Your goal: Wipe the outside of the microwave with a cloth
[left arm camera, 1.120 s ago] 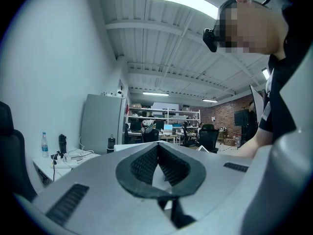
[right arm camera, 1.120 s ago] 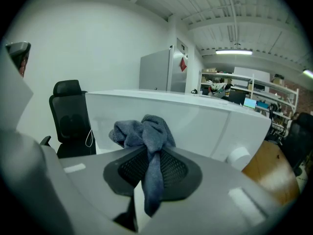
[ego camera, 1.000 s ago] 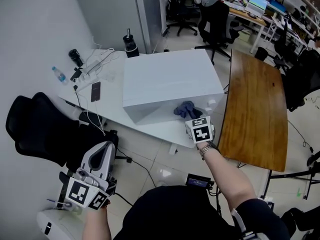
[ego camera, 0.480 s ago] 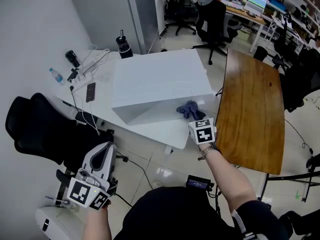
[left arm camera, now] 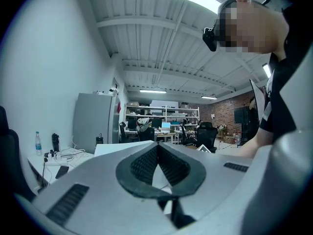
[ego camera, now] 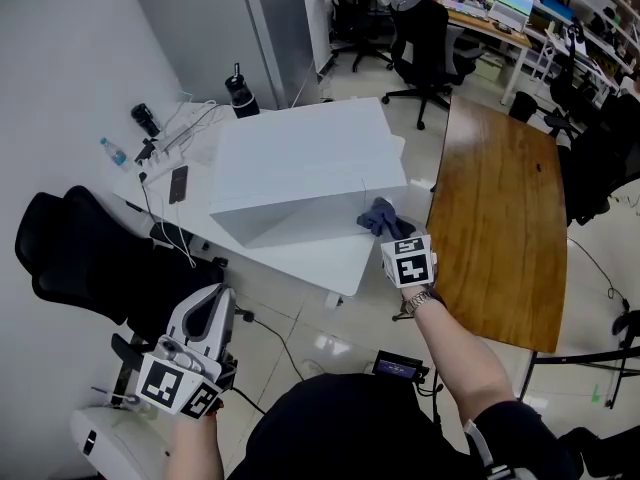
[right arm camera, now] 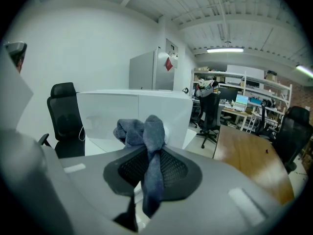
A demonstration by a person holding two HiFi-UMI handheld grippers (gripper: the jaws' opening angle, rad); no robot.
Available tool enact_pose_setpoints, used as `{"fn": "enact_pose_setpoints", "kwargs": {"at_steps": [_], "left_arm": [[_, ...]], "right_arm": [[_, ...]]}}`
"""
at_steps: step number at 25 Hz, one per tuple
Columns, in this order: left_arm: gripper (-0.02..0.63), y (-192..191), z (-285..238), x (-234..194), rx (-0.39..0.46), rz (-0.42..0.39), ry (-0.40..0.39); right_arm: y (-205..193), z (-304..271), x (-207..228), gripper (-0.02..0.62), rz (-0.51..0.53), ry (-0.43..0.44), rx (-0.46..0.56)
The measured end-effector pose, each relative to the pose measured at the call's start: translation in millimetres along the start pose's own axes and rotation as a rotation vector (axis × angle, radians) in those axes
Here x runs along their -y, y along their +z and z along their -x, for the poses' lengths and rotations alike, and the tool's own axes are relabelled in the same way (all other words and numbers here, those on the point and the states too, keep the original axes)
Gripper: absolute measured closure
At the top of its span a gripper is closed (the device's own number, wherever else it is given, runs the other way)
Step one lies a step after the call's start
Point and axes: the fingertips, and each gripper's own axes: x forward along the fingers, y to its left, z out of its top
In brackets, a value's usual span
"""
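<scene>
Blue-grey cloth [ego camera: 381,215], pinched between the right gripper [ego camera: 393,234] jaws, has slid along the white microwave [ego camera: 300,153] front to its right corner, mid-frame. That face looks nearly wiped. The left gripper [ego camera: 208,303], lower left, has its jaws together, holding nothing.

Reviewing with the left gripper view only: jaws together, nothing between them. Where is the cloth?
Observer: The right gripper is shut on the blue-grey cloth.
Operator: Is it at the microwave?
Observer: Head view puts the cloth at the right end of the microwave's front face; contact I cannot confirm.
Operator: Where is the left gripper itself?
Observer: Low at the person's left side, off the white table, above the floor.
</scene>
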Motion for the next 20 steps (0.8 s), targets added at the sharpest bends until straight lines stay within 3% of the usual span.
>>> {"fn": "enact_pose_setpoints", "kwargs": {"at_steps": [11, 20], "left_arm": [[0.601, 0.2, -2.2, 43.1, -0.007, -0.011, 0.017], [0.601, -6.9, -12.4, 78.2, -0.009, 0.001, -0.005]], "right_arm": [[4.2, 24.3, 36.6, 0.531, 0.009, -0.009, 0.037], [23.3, 77.1, 34.9, 0.531, 0.008, 0.04, 0.124]]}}
